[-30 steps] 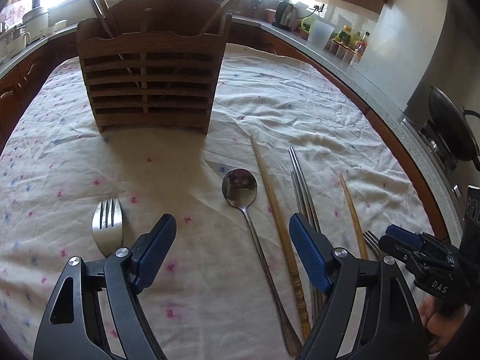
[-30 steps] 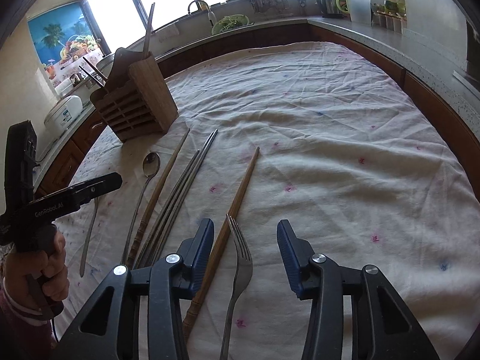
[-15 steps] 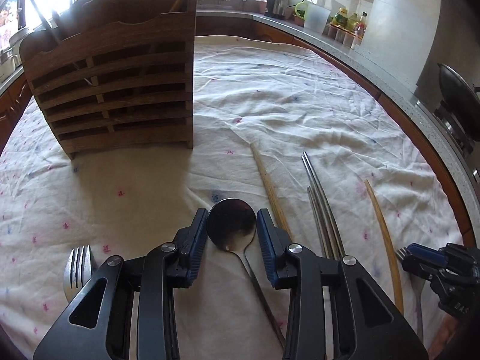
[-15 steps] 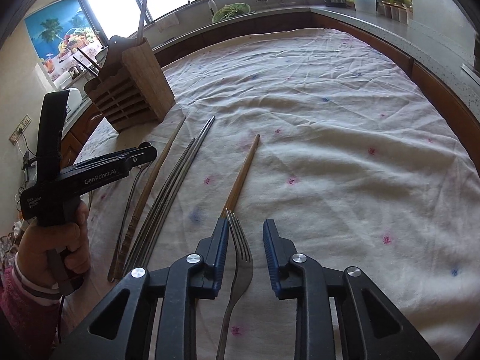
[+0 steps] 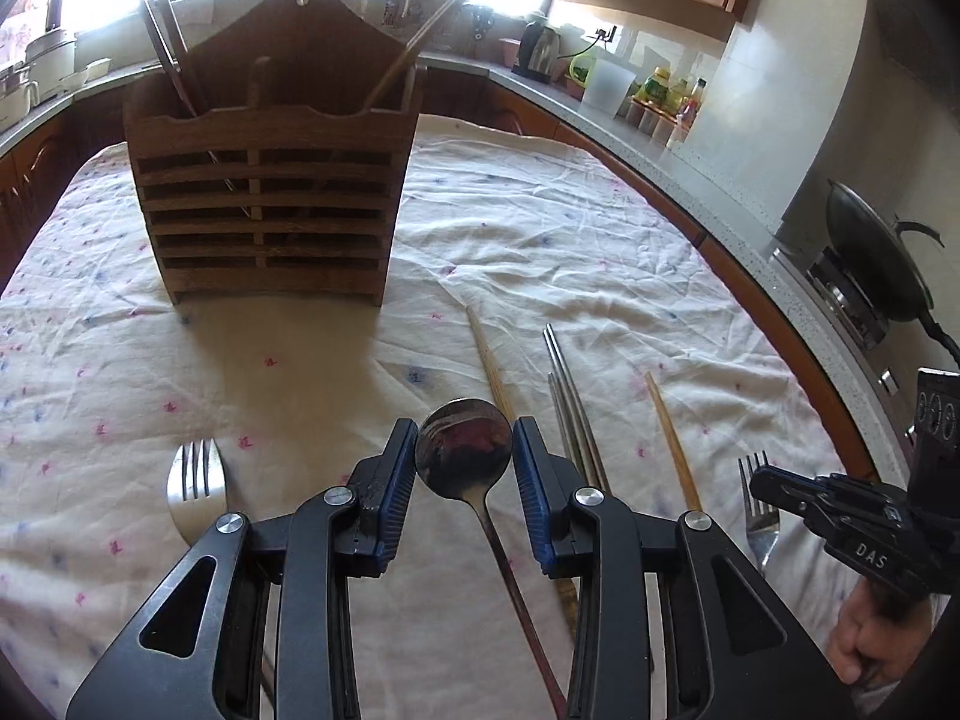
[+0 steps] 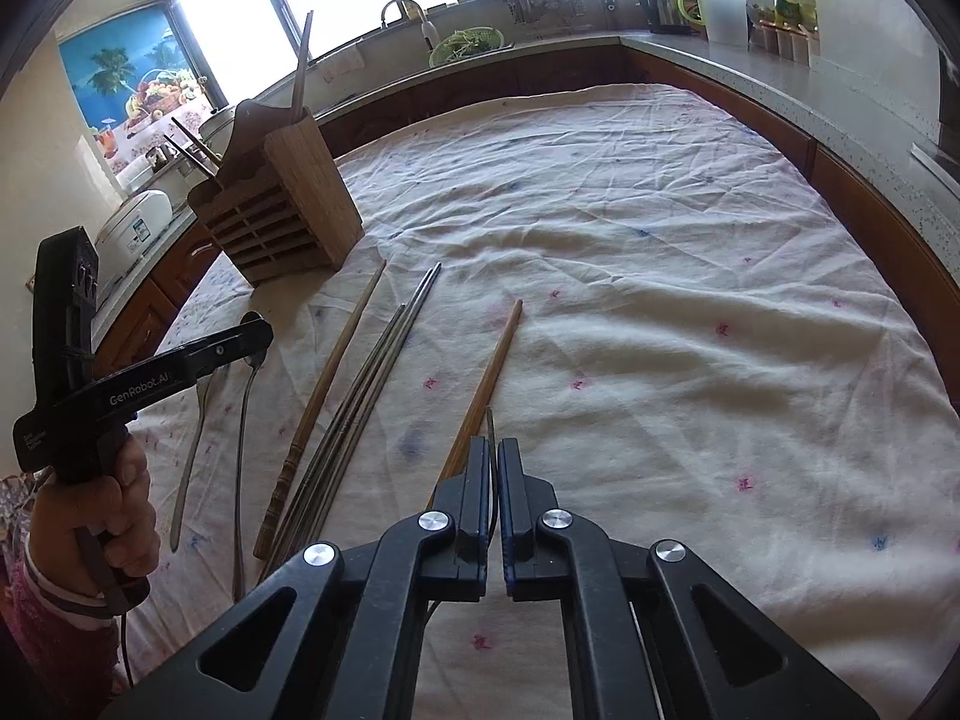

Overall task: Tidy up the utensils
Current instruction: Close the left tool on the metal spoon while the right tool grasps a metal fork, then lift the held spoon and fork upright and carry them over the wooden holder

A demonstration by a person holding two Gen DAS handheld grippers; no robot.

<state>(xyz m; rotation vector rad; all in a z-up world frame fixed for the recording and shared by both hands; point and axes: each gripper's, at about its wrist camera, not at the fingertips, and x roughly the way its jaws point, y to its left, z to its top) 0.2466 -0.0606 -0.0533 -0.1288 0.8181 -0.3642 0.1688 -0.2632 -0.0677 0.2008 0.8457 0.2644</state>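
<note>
On kitchen table's wrinkled white cloth (image 5: 600, 228), left gripper (image 5: 463, 459) clamps spoon (image 5: 462, 450), right gripper (image 6: 493, 462) w/ fork (image 6: 490, 420).

Steel spoon (image 5: 463, 450) bowl pinched between fingers; fork (image 6: 491, 420) clamped on edge; chopsticks (image 5: 570, 408) lie flat.

We worked in a home kitchen. A wok (image 5: 873, 264) sat on a gas stove at 3 o'clock, a kettle (image 5: 538, 51) and spice jars (image 5: 672, 99) lined the counter (image 5: 708, 180) at 1 o'clock, and a sink faucet (image 6: 408, 12) stood below the windows at 12 o'clock.
</note>
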